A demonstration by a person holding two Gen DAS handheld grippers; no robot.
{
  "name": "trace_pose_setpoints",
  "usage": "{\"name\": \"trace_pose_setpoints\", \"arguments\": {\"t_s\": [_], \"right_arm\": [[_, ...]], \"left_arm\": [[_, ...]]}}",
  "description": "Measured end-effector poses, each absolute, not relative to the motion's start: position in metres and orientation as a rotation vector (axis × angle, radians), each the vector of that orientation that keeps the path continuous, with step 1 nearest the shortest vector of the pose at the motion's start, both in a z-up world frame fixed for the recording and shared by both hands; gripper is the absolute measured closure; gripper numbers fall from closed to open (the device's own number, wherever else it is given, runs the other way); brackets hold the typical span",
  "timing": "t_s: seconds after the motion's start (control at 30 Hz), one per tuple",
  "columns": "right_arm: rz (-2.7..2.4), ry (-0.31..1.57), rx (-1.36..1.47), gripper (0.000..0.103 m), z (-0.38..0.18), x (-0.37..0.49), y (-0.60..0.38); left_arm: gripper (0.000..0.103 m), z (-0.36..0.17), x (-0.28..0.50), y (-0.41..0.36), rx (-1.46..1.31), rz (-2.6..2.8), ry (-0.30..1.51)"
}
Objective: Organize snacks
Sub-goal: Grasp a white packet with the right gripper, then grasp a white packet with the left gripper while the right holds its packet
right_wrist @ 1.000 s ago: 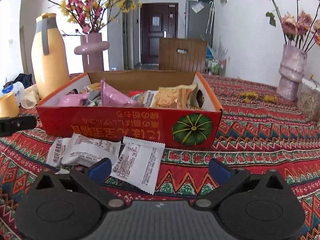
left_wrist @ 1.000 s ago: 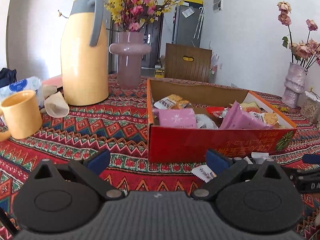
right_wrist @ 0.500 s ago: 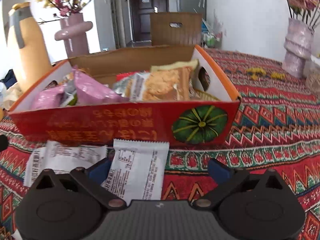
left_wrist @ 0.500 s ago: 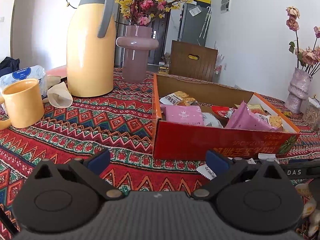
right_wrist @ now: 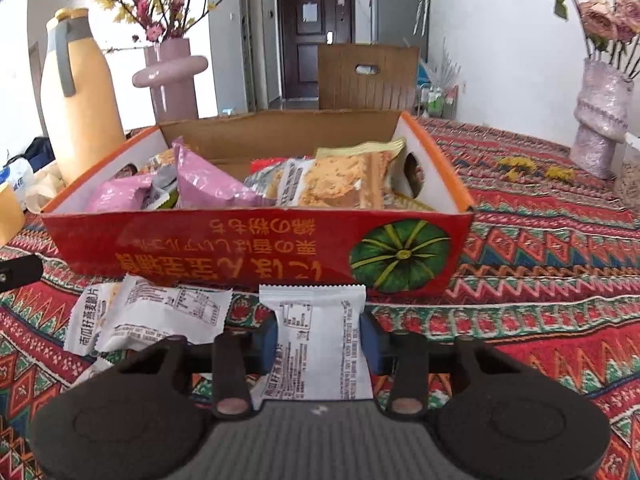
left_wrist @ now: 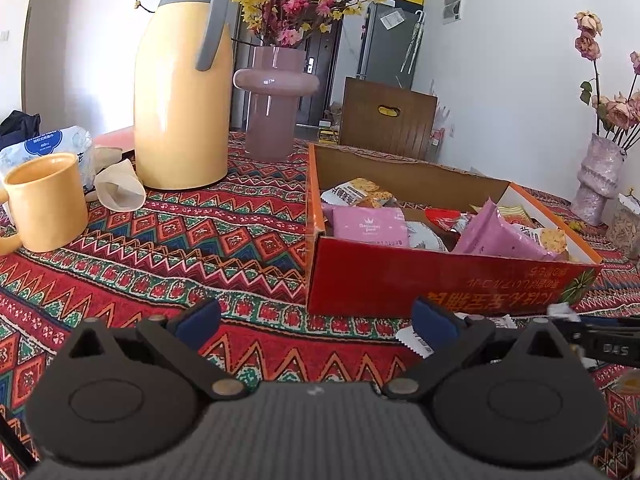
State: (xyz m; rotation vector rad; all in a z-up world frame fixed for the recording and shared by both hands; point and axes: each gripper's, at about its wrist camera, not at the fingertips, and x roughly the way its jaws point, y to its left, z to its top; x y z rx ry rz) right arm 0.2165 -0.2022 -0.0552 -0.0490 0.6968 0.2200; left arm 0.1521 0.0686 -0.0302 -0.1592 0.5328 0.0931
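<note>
The bench (right_wrist: 560,208), under a red zigzag cloth, fills the lower half of both views. On it the red cardboard box (right_wrist: 256,252) sits mid-frame in the right wrist view, already heaped with pink, orange and silver snack bags. Behind it at upper left stand a yellow jug (right_wrist: 80,92) and a pink vase (right_wrist: 172,76) of blossom.

What has changed is at the bottom centre of the right wrist view. The right tongs (right_wrist: 320,338) stood spread a second ago, with a white snack packet (right_wrist: 320,344) lying loose between them. They have just been closing, and their blue pads now press the packet's two sides, so it is pinched. The packet lies just in front of the box's near wall, seemingly not yet lifted off the cloth. That suggests the pick-up is made and the lift over the wall into the box is what remains. Two more white packets (right_wrist: 160,316) lie at lower left, probably the next ones to go in.

The left wrist view adds what the right cannot show. The left tongs (left_wrist: 316,320) are spread and empty over bare cloth at the bottom of the frame. A yellow mug (left_wrist: 46,200) stands at mid-left. Only the right wrist view shows the grip itself; from the left, the packets are mostly hidden behind the tongs' own finger.
</note>
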Motion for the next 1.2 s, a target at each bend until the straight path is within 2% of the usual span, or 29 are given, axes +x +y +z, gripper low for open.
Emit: {"name": "trace_pose_setpoints", "arguments": {"t_s": [0.3,0.6,0.9,1.2], "right_arm": [[0.154,0.574,0.038,0.064,-0.043,0.173,-0.235],[0.161,0.547,0.100,0.064,-0.042,0.157,-0.247],[0.181,0.529,0.125,0.064,-0.041,0.136,-0.258],[0.179,0.517,0.111,0.063,-0.045,0.121,-0.266]], "left_arm": [[0.000,-0.031,0.153,0.068,-0.154,0.092,0.536],[0.000,-0.029,0.156,0.059,-0.108,0.056,0.570],[0.000,-0.018,0.143,0.023,-0.048,-0.063,0.622],[0.000,-0.029,0.143,-0.022,0.030,-0.139,0.716]]}}
